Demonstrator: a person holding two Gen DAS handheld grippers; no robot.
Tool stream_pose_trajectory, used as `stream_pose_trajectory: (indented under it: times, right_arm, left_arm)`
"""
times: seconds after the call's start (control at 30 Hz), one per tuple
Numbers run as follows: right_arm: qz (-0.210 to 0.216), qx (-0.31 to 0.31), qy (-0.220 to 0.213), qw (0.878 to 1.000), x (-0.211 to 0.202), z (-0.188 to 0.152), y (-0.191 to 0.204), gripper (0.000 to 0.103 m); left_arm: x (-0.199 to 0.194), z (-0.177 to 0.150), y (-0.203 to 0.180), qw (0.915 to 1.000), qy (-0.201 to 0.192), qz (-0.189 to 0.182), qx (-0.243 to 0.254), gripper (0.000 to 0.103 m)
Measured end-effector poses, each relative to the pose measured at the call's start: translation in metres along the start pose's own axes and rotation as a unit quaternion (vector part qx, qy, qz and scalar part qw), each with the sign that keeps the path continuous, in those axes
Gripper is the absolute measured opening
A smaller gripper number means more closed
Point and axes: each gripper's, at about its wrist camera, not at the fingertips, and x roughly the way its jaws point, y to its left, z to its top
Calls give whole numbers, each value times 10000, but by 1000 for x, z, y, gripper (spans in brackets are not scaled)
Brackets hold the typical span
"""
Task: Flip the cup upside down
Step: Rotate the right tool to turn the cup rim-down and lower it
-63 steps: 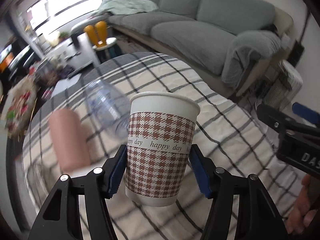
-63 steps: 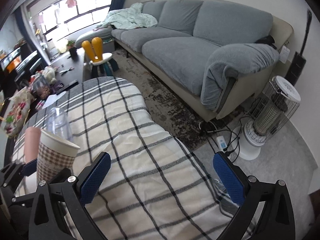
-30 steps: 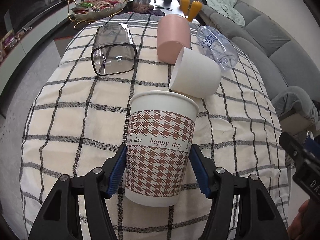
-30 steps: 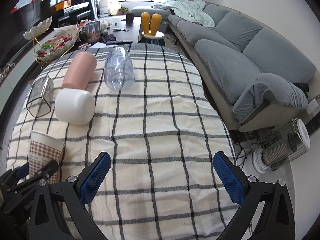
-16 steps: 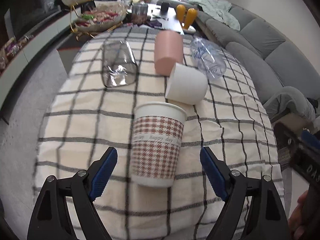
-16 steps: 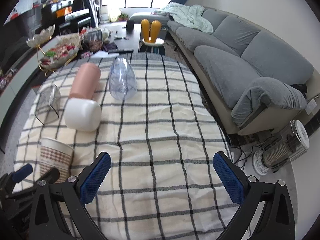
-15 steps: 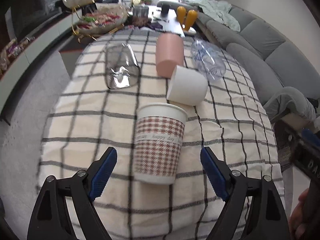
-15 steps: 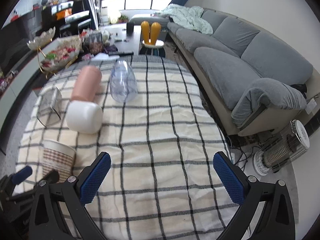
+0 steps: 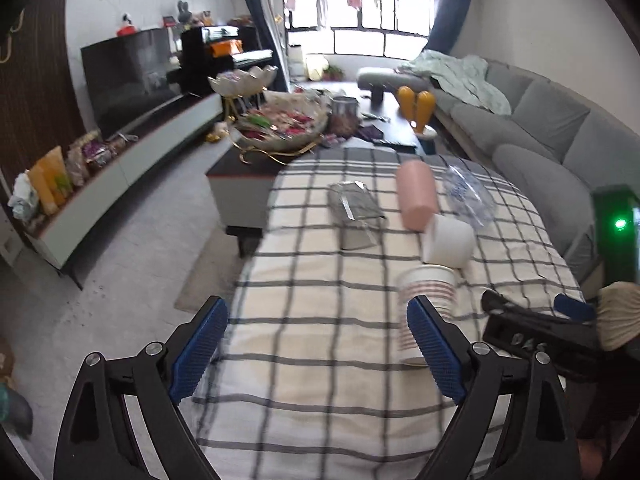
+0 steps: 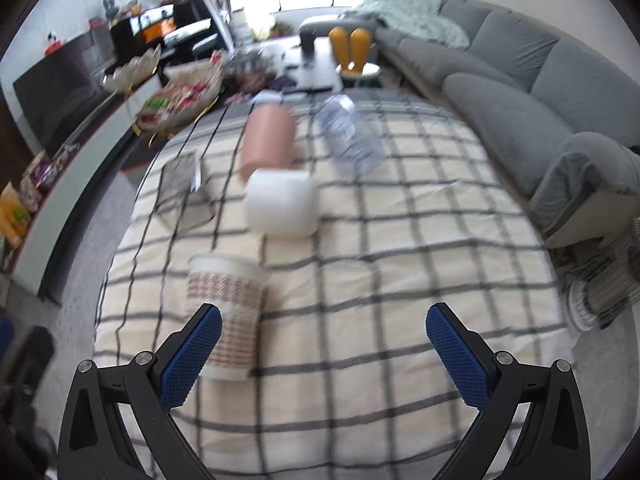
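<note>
1. Paper cup [image 10: 226, 312] with a brown houndstooth print standing rim-up on the checked tablecloth [image 10: 380, 280], near the table's front left edge; not yet inverted, so the flip appears undone.
2. Left gripper [image 9: 316, 344] empty, jaws wide apart, cup just beyond its right finger [image 9: 436, 350] and off to one side of the gap.
3. Right gripper [image 10: 324, 354] likewise empty with jaws spread, cup just behind its left finger [image 10: 190, 354], not between the pads.
4. Risk of a knock: either finger close enough to clip the light cup and tip it or push it toward the nearby table edge.
5. Risk of crushing: thin paper wall likely to buckle under a hard squeeze, and a grip near the rim likely to slip during rotation.
6. Risk of crowding: white cup [image 10: 282, 208] lying on its side just behind, touching or nearly touching a pink tumbler [image 10: 268, 140]; a wide swing could roll either one.
7. Further back, a clear plastic bottle [image 10: 350, 136] and a clear square container [image 9: 354, 210], both lying down.
8. Soft, slightly rumpled cloth underfoot, so an uneven seat for an inverted rim.
9. Living room around: grey sofa [image 9: 540, 136], television [image 9: 128, 68], snack tray [image 9: 280, 124] on a low table, bright window [image 9: 360, 20]. Both views blurred by motion.
</note>
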Motion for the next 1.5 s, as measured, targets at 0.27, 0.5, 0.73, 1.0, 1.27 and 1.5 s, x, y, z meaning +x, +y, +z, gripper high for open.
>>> stream_pose_trajectory:
  times: [0.27,0.5,0.73,1.0,1.27,1.5]
  right_arm:
    - [-215,-294,169,9992,31,-6,51,100]
    - [-228,-262,475,9983,60,-13,61,84]
    - [148,-189,563,9981,70,-13,56,61]
    - [746,315,1049,9912,51,3,25,61]
    - [1376,1474,3280,9229,54,3,-34,61]
    - [983,818,5019,8554,68,4,-58,61]
  left_arm:
    - [30,-5,28,9998,157,-97,61,92]
    - [53,-14,39,9986,402,-329,53,92]
    - [54,-14,36,9983,438,-381,41,92]
    - [36,-3,23,9978,376,-537,28,92]
    - [28,24,-3,9931,755,-807,-403,92]
    - [24,44,-48,9896,779,-1094,-511,92]
